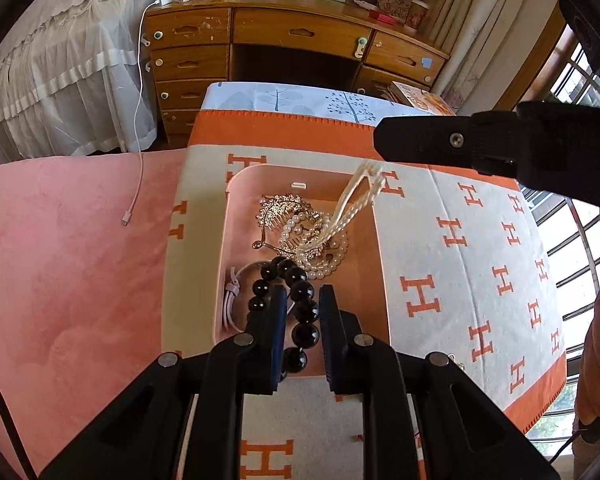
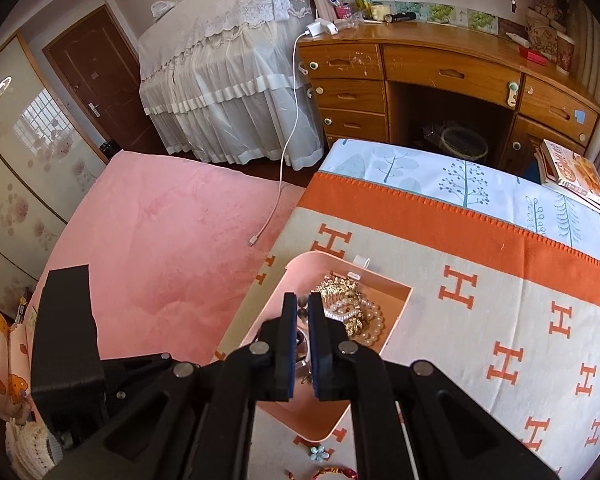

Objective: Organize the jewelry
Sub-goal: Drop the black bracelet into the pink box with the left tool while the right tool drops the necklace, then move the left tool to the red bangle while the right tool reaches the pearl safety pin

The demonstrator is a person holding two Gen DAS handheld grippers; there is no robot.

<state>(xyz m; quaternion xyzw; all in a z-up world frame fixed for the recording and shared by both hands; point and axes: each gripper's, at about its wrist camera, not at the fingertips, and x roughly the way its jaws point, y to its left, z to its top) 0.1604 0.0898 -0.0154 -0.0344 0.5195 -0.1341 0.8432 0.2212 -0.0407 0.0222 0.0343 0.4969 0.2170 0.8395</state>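
Black beads (image 1: pixel 305 312) run in a string between the left gripper (image 1: pixel 302 294) pads, long axis twelve to six, hanging into the pink tray (image 1: pixel 220 264) — jaws narrow, seemingly pinching them. The right gripper (image 2: pixel 303 305) sits clenched on a pearl strand (image 1: pixel 352 200) rising toward one o'clock — both over the tray.
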